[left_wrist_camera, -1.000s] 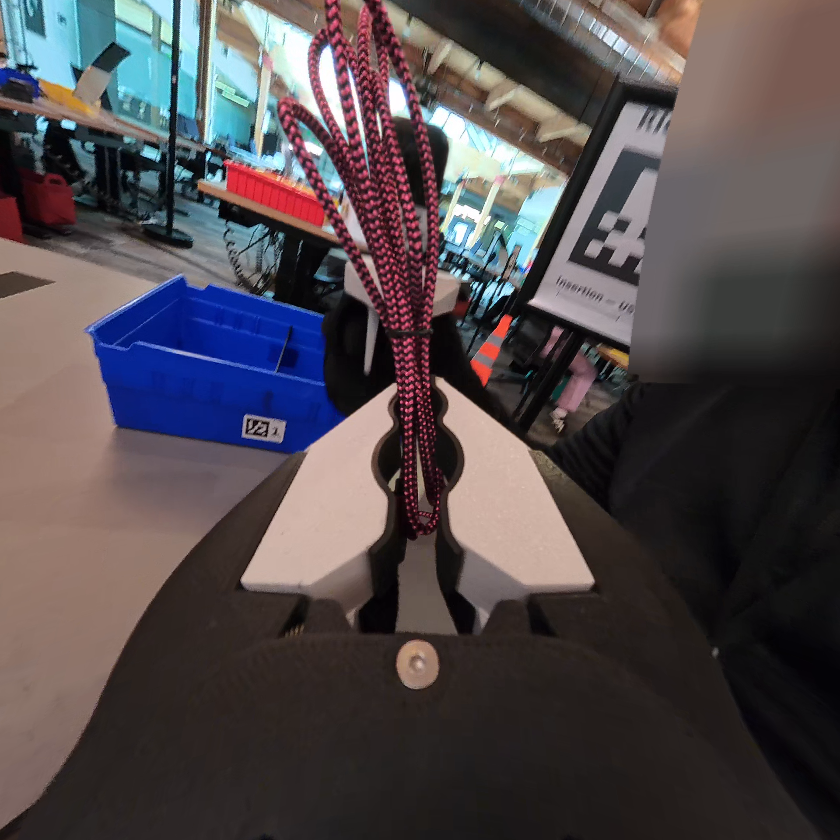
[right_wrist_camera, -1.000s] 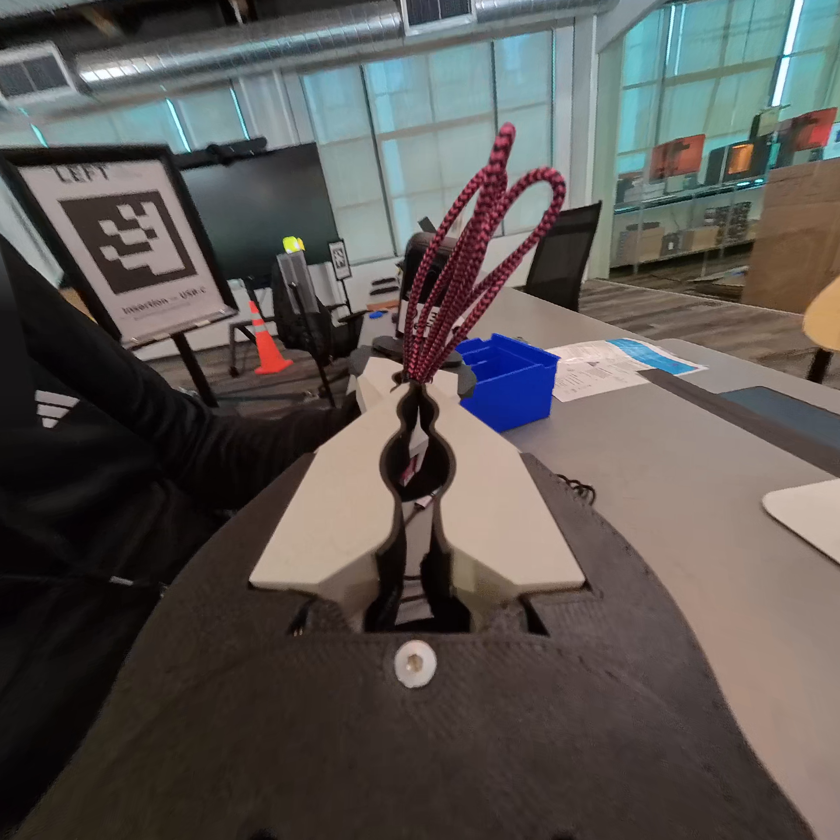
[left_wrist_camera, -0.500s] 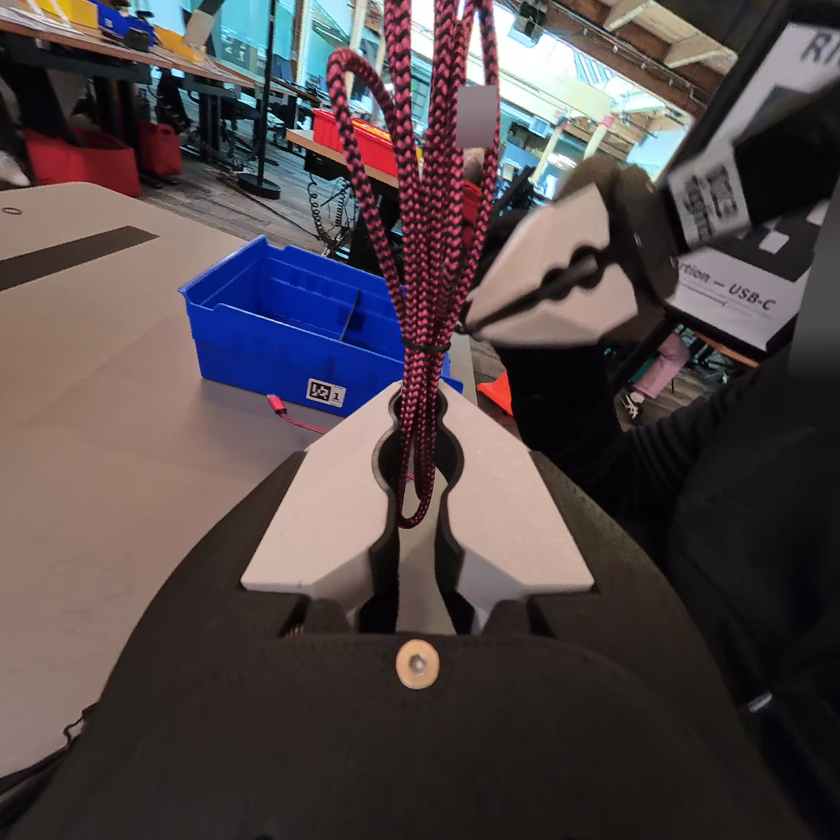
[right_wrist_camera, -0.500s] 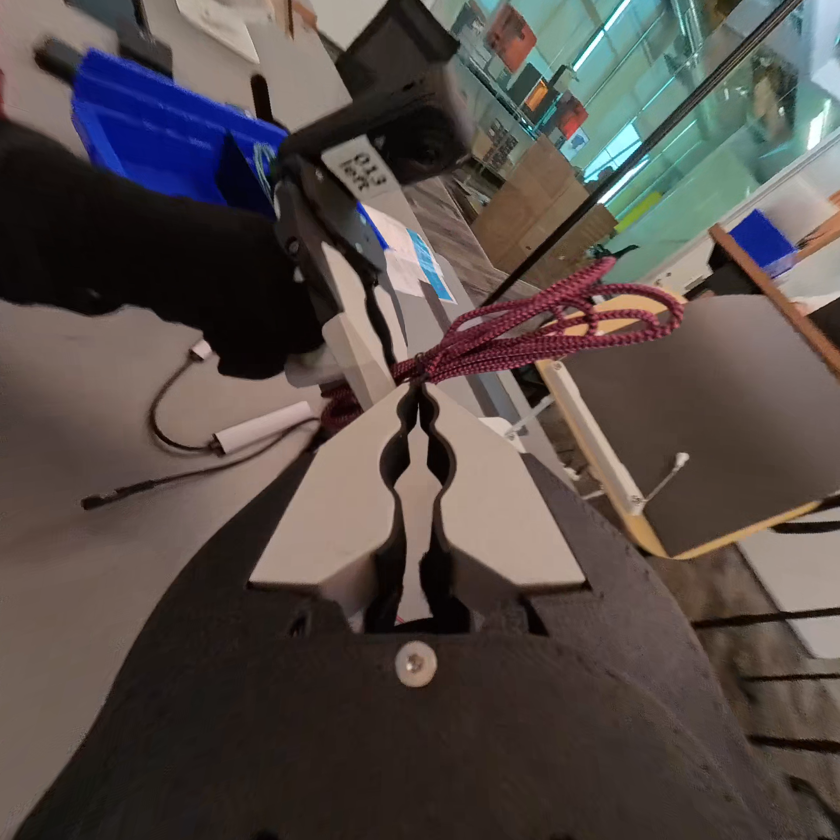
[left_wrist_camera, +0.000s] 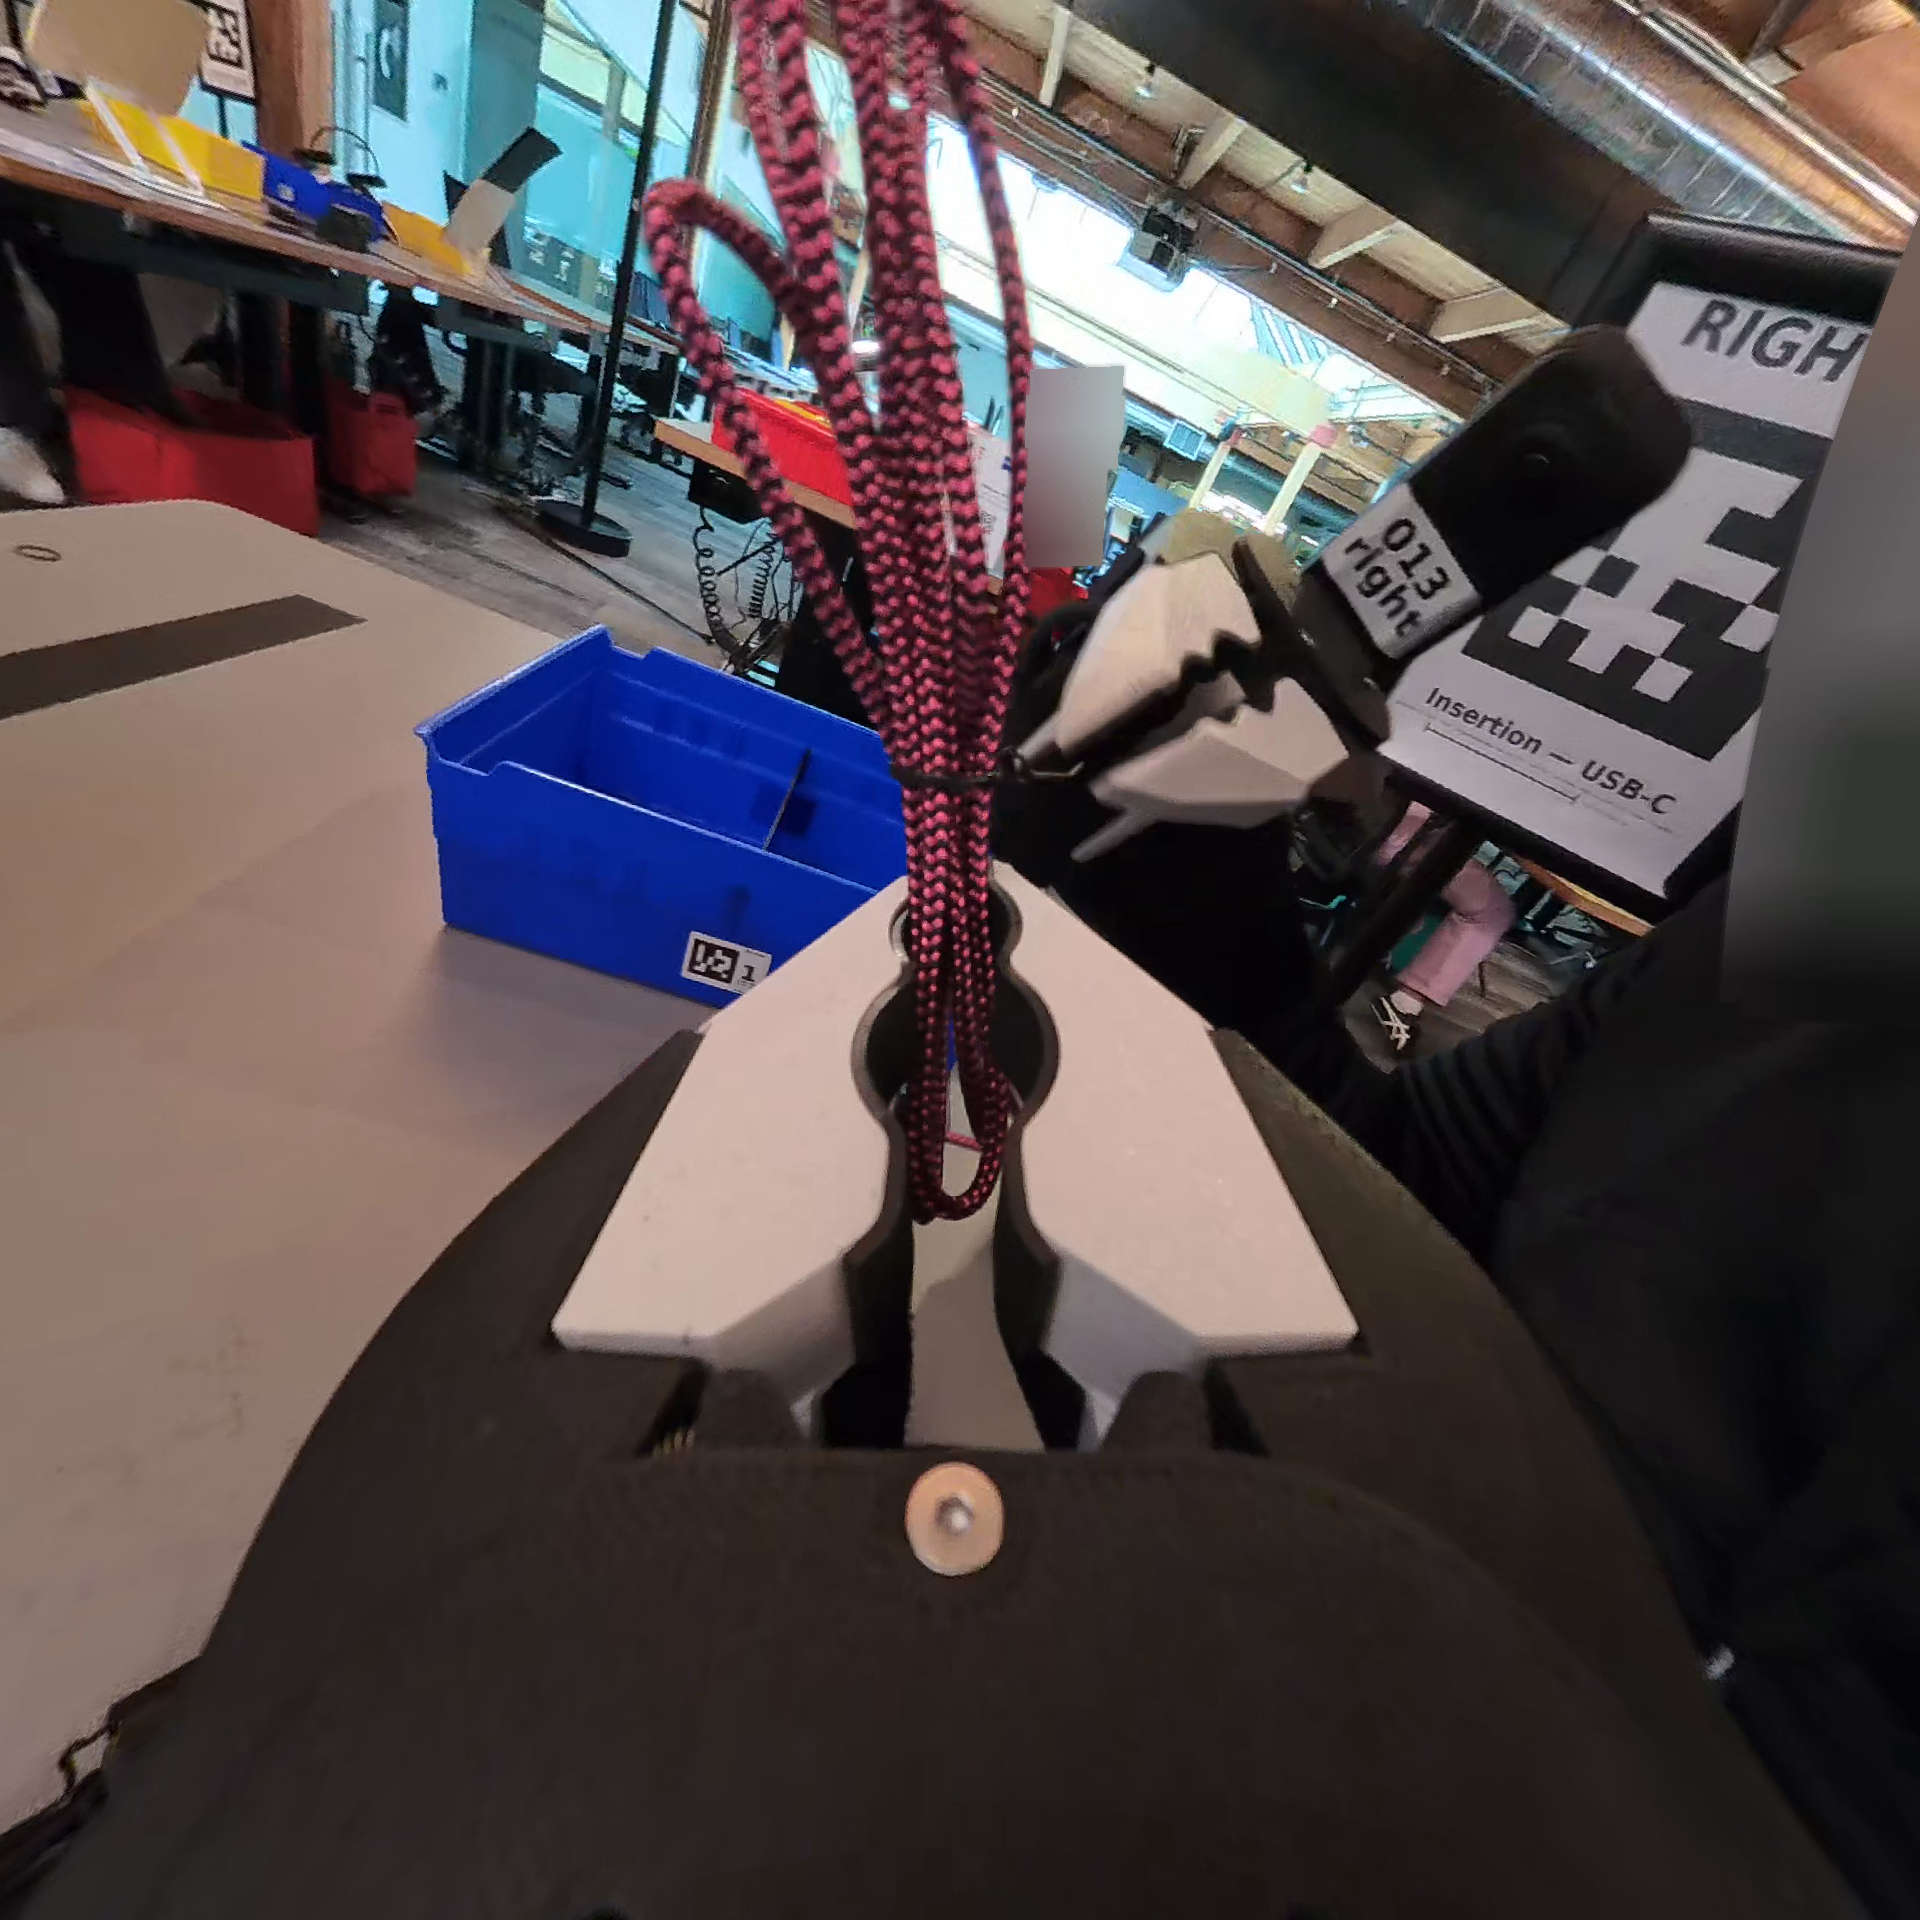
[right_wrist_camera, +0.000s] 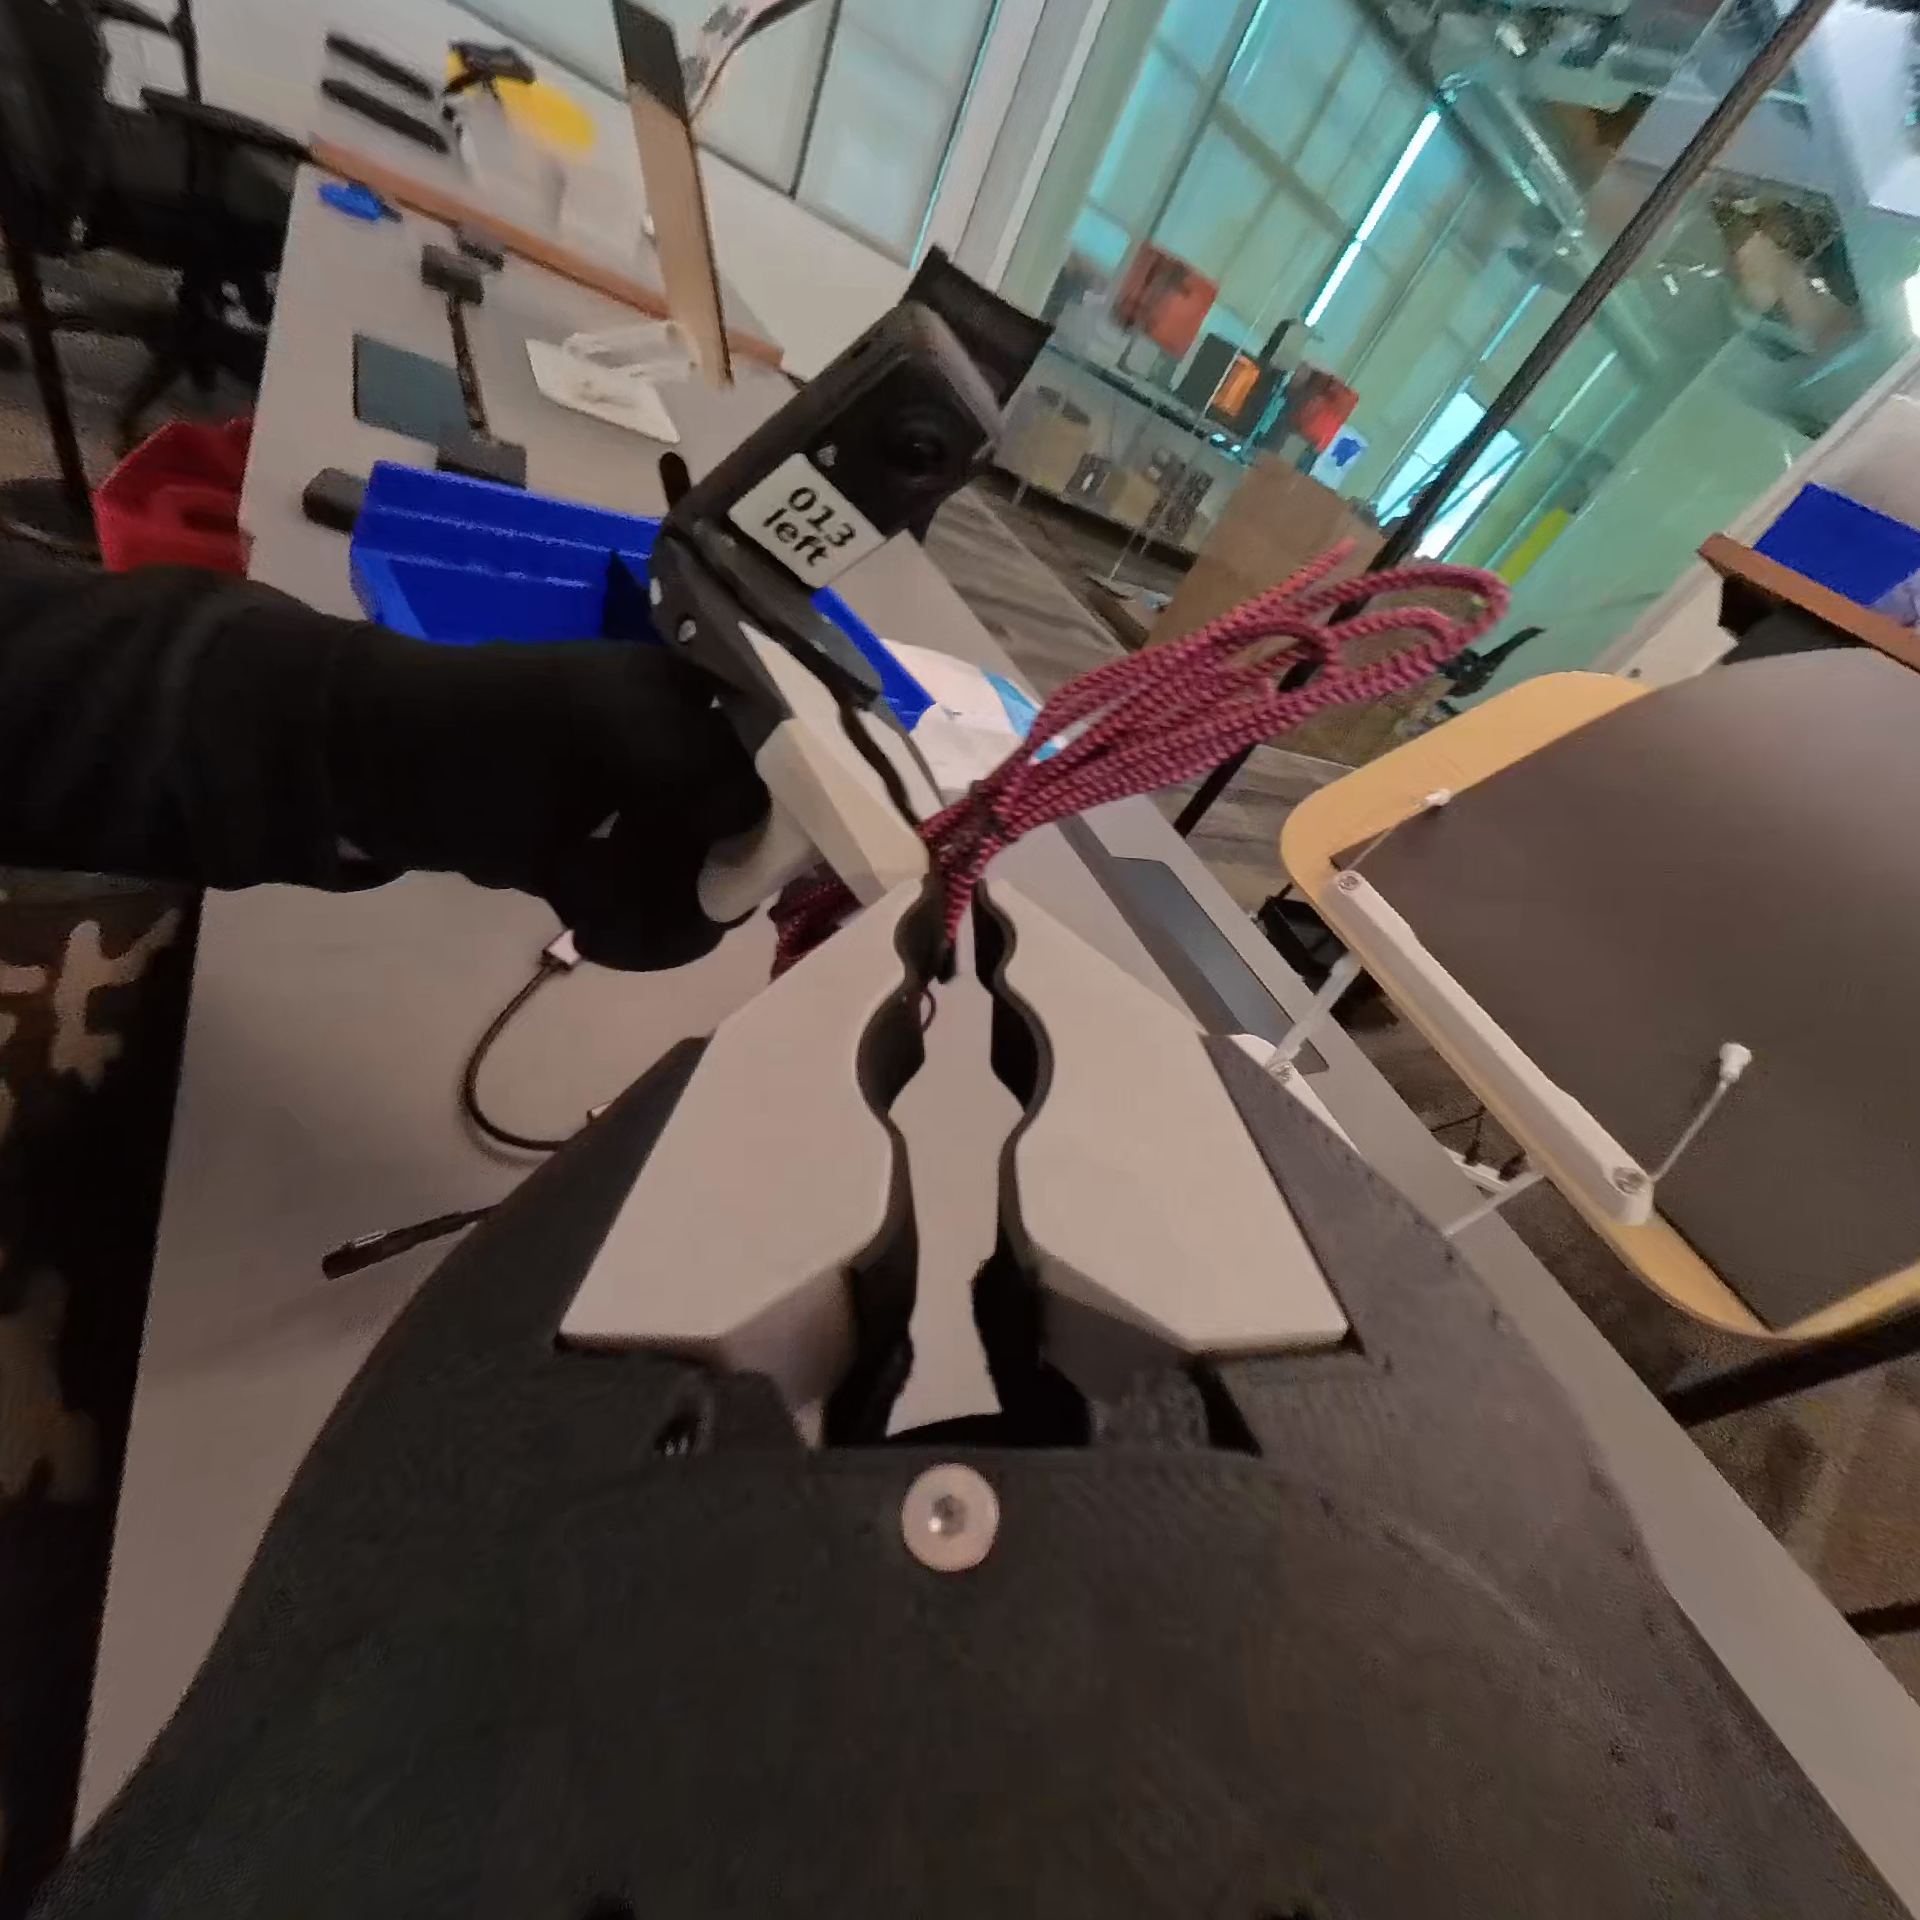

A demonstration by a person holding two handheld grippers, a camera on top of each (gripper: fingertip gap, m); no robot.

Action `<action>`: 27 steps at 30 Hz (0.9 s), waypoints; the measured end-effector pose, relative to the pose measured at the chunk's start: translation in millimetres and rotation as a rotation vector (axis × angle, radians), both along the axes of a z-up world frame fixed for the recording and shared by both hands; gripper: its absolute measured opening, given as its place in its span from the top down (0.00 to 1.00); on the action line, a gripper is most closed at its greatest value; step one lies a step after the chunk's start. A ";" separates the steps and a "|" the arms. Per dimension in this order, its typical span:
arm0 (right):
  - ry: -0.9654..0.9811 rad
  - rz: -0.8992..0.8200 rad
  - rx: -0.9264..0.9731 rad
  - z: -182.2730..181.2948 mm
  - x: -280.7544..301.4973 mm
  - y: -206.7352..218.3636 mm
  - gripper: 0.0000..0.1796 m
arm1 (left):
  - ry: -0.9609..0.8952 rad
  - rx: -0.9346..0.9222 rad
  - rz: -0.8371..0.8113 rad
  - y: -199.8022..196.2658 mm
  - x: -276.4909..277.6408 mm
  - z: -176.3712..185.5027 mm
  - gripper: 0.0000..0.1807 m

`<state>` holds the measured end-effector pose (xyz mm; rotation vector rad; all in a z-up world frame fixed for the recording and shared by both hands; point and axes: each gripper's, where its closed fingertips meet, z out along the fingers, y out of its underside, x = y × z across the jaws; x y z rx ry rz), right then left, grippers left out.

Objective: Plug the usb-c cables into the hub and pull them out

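Observation:
My left gripper (left_wrist_camera: 951, 894) is shut on a bundled red-and-black braided cable (left_wrist_camera: 914, 520) and holds it upright above the grey table (left_wrist_camera: 208, 1039). A thin black tie (left_wrist_camera: 940, 779) binds the bundle just above my fingertips. My right gripper (left_wrist_camera: 1029, 753) comes in from the right, its tips pinched on the tie's loose end. In the right wrist view the right gripper (right_wrist_camera: 951, 899) meets the bundle (right_wrist_camera: 1195, 707) at the tie, with the left gripper (right_wrist_camera: 831, 800) in a black-gloved hand just beyond. A black cable (right_wrist_camera: 488, 1091) lies on the table below; the hub is mostly hidden.
A blue bin (left_wrist_camera: 644, 821) stands on the table behind the cable and also shows in the right wrist view (right_wrist_camera: 468, 561). A marker sign on a stand (left_wrist_camera: 1662, 623) is at the right. A chair (right_wrist_camera: 1662, 987) stands off the table's edge. A black sleeve (left_wrist_camera: 1662, 1247) fills the right. Less than 4 cm separates the two grippers' tips.
My right gripper has swung round to the side of the bundle and brought its tips onto the black tie. My left gripper has kept its hold on the cable.

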<state>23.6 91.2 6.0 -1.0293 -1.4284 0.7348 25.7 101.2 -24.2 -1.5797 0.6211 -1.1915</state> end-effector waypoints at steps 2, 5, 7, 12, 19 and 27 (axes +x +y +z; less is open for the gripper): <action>0.011 -0.030 0.006 -2.0 -0.3 7.1 0.97 | -0.023 -0.002 -0.017 -1.2 1.2 0.9 0.98; 0.018 -0.045 0.038 -6.9 -8.6 7.0 0.96 | -0.030 -0.005 -0.035 -2.2 4.2 -0.7 0.98; 0.008 -0.062 0.079 -10.3 -12.5 7.8 0.97 | -0.031 -0.004 -0.045 -3.2 5.3 -0.9 0.98; -0.001 -0.077 0.116 -11.3 -12.6 12.3 0.97 | -0.034 -0.003 -0.050 -3.6 4.3 -0.7 0.98; 0.006 -0.095 0.121 -9.4 -8.0 20.3 0.98 | -0.042 -0.009 -0.069 -5.3 6.5 -2.2 0.98; 0.034 -0.040 0.128 -6.3 -12.5 10.1 0.97 | -0.050 -0.011 -0.077 -6.9 6.7 -2.2 0.98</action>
